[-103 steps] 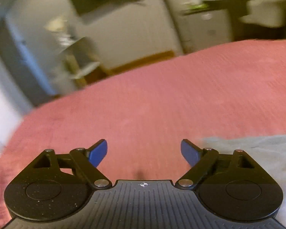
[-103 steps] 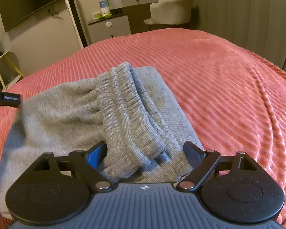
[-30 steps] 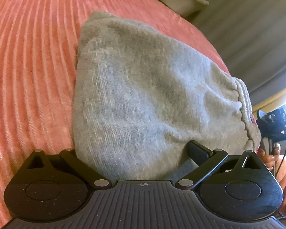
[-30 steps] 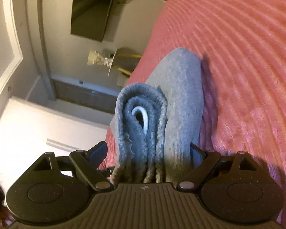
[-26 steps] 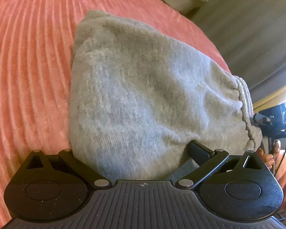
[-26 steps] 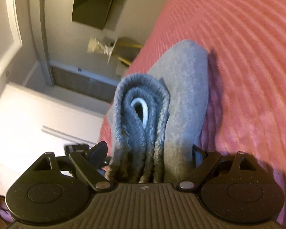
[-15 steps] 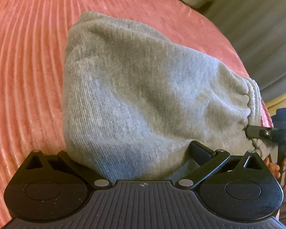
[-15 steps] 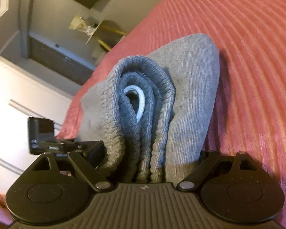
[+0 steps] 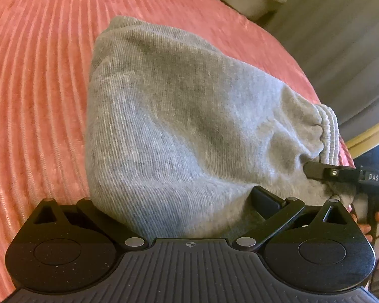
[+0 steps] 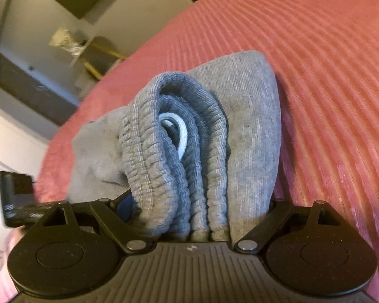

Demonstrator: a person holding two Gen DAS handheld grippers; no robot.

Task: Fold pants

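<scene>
While the grey sweatpants (image 9: 179, 116) are held up off the pink ribbed bedspread (image 9: 35, 80) as a thick folded bundle, the step in hand is judged to be the carrying or setting down of an almost finished fold. On the left side, the left gripper (image 9: 189, 209) is seen with its jaws closed partway around the plain folded end of the bundle; the cloth fills the gap between them, and the left finger is hidden under the fabric. At the right edge of that view, the other tool's finger is seen pressed into the gathered cloth just below the ribbed waistband (image 9: 328, 126).

On the right side, the right gripper (image 10: 197, 217) is seen clamped around the stacked waistband layers, with a pale drawstring loop (image 10: 179, 133) tucked among them. Its jaws are held fairly wide by the thickness of the cloth, though they grip it firmly.

The next move is judged to call for both ends being lowered together onto the bedspread, level with each other, so that the layers are not spilled, and for the jaws being opened only once the bundle is resting flat.
</scene>
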